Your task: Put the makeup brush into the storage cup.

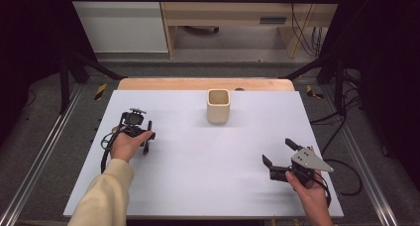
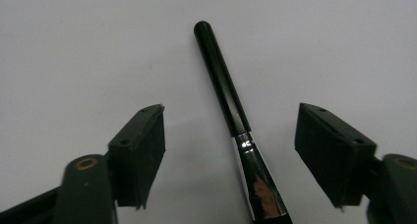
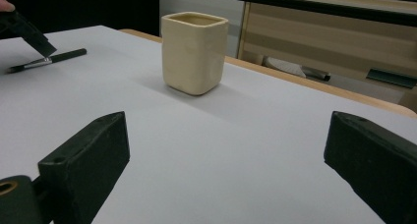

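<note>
At the left of the high view, the left gripper is pointing down over a black paintbrush lying flat on the white table. Its jaws are standing apart on either side of the handle, with clear gaps, pressing on nothing. The brush is sitting nearer the right jaw and slanting across the gap, so a close could be nudging or rolling the slim glossy handle instead of pinching it. Toward the upper middle, the cream cup is standing upright, well apart. At the lower right, the right gripper is hanging wide and empty.
</note>
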Demonstrator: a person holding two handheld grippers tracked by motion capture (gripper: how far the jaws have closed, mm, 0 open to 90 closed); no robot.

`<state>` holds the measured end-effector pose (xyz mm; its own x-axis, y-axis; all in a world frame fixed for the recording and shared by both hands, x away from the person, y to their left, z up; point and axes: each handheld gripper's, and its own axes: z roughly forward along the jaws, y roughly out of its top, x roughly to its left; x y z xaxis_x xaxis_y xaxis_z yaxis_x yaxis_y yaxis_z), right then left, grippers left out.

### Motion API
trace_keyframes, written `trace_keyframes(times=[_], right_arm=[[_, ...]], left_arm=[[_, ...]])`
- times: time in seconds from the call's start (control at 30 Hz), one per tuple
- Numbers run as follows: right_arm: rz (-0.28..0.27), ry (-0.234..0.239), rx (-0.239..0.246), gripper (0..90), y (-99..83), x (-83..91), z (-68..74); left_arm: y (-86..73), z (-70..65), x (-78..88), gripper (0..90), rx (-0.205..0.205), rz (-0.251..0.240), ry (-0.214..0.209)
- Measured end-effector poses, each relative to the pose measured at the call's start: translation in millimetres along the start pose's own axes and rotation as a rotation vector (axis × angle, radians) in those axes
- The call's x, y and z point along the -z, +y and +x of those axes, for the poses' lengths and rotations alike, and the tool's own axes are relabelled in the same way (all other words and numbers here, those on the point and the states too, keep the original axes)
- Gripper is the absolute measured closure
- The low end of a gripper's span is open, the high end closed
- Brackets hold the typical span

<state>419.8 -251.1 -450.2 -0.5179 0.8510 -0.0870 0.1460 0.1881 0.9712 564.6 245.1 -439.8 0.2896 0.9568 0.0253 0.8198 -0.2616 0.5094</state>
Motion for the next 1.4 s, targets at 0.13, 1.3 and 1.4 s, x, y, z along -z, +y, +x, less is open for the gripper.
trace_keyframes(times=[0.13, 1.3, 1.4], right_arm=[[0.000, 0.002, 0.000, 3.7, 0.1, 0.1, 0.2], [0.000, 0.007, 0.001, 3.8, 0.6, 0.2, 0.4], [0.000, 0.006, 0.001, 3.9, 0.6, 0.3, 0.3]], left_arm=[[0.3, -0.4, 0.4, 38.6, 0.012, 0.013, -0.009], [-0.8, -6.4, -11.1, 76.5, 0.050, 0.090, -0.006], [-2.8, -7.2, -10.9, 77.3, 0.036, 0.072, 0.003]])
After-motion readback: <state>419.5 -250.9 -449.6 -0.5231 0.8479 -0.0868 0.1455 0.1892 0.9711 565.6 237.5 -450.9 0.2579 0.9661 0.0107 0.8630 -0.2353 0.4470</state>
